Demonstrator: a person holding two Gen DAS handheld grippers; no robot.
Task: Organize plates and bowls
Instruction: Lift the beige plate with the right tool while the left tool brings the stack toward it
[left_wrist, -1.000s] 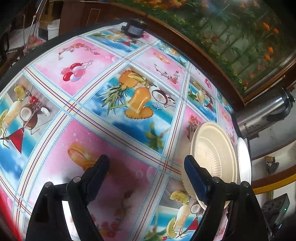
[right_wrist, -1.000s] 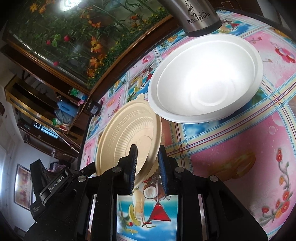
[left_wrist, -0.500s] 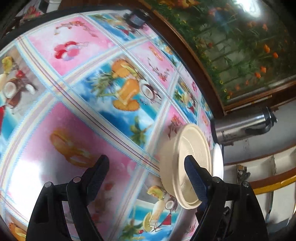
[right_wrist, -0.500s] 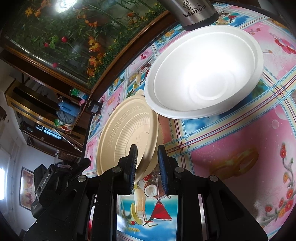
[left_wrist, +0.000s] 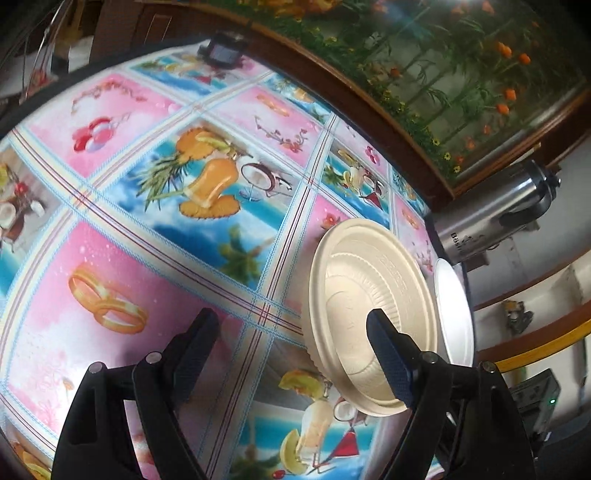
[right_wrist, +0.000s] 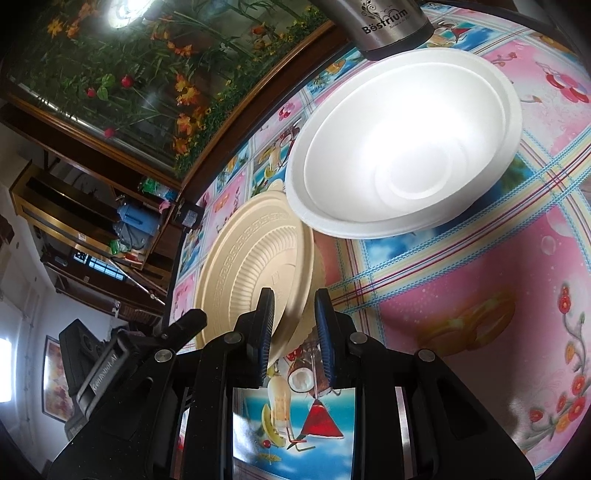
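A beige ribbed paper plate (right_wrist: 247, 273) stands tilted on edge between the fingers of my right gripper (right_wrist: 291, 332), which is shut on its rim. It also shows in the left wrist view (left_wrist: 369, 314), just beyond my right finger. A white foam bowl (right_wrist: 402, 147) sits on the tablecloth ahead of the right gripper; its edge shows in the left wrist view (left_wrist: 454, 314) behind the beige plate. My left gripper (left_wrist: 295, 350) is open and empty above the pink square, left of the plate.
A steel flask (right_wrist: 384, 26) stands behind the white bowl and shows in the left wrist view (left_wrist: 495, 221). The colourful tablecloth (left_wrist: 166, 206) stretches to the left. A wooden-framed flower panel (left_wrist: 461, 74) backs the table. A small dark device (left_wrist: 221, 51) sits at the far edge.
The left gripper's view has swung back, so the beige plate now looms larger by its right finger. The right gripper still holds the plate, shifted slightly nearer the white bowl.
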